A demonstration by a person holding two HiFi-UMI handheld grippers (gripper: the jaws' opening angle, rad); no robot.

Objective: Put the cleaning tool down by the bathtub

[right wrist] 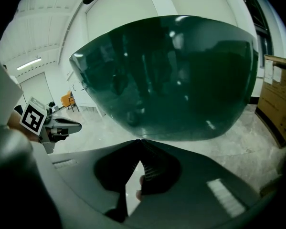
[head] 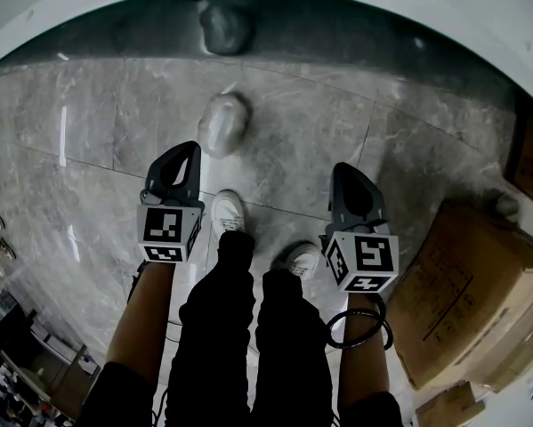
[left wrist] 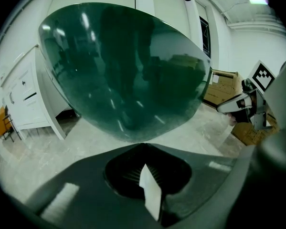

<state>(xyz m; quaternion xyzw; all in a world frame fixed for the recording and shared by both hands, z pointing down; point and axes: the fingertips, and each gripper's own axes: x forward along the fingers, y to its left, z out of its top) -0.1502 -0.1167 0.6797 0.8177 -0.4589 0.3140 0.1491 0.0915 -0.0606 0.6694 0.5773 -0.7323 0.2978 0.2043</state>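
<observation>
Standing on a grey marble floor (head: 88, 149), a person is holding out two claws. Left claw (head: 184, 155) is showing jaws pressed together, gripping nothing. Ahead, between the claws, the grey tool (head: 223, 123) is lying on the floor near the dark green tub (head: 355, 34). Right claw (head: 346, 176) is likewise closed and empty. Boxes (head: 462, 283) are sitting far right.

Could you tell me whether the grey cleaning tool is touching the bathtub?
Apart. The head view shows a strip of bare floor between the cleaning tool and the bathtub.
</observation>
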